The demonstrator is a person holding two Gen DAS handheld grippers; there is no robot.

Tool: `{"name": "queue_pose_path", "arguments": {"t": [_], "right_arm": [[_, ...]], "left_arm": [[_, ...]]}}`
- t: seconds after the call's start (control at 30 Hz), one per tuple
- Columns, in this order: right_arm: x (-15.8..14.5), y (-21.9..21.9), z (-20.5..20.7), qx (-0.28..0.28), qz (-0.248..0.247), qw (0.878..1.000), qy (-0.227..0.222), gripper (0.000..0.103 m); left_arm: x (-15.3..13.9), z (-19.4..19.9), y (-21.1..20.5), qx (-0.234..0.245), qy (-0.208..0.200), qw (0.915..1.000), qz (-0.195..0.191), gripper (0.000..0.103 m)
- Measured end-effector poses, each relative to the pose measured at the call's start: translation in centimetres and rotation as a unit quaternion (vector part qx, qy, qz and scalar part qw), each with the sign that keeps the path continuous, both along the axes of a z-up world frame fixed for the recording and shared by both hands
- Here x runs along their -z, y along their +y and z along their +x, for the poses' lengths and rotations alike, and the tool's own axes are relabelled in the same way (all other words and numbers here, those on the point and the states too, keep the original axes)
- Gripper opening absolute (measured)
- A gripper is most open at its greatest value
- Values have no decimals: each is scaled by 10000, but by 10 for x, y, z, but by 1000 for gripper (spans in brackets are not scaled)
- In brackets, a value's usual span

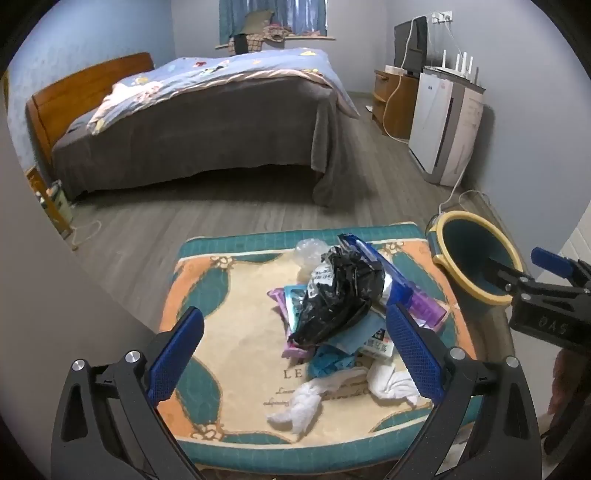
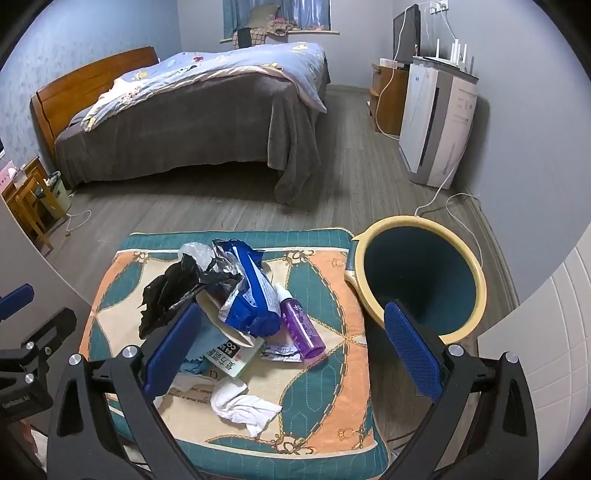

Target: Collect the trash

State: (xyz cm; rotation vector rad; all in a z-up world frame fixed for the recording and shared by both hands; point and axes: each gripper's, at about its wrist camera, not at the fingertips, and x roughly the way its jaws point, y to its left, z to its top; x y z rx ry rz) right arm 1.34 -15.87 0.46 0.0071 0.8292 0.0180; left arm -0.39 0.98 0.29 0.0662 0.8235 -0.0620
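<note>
A bedroom with pale blue-grey walls and grey plank floor (image 2: 207, 214); a wooden-headed bed (image 2: 192, 114) under a blue quilt at ten o'clock; a curtained window (image 2: 277, 16) at twelve; a white appliance (image 2: 436, 118) and wooden cabinet (image 2: 388, 99) at two.

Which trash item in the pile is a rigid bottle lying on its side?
The purple bottle, flat on the mat beside the blue foil packet; the rest are crumpled bags, wrappers and tissues.

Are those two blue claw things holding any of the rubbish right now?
No. The left gripper and the right gripper are both open, with nothing clamped between their pads. The trash pile lies loose on the cushion.
</note>
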Motion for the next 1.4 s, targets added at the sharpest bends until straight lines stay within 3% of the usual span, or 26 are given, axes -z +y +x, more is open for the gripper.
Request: {"name": "queue_pose_path", "arguments": {"t": [1.4], "right_arm": [[7,-10,1,67,-34,9999,111,97]], "left_arm": [[0,0,6,-22,17,10000,-6,98]]}}
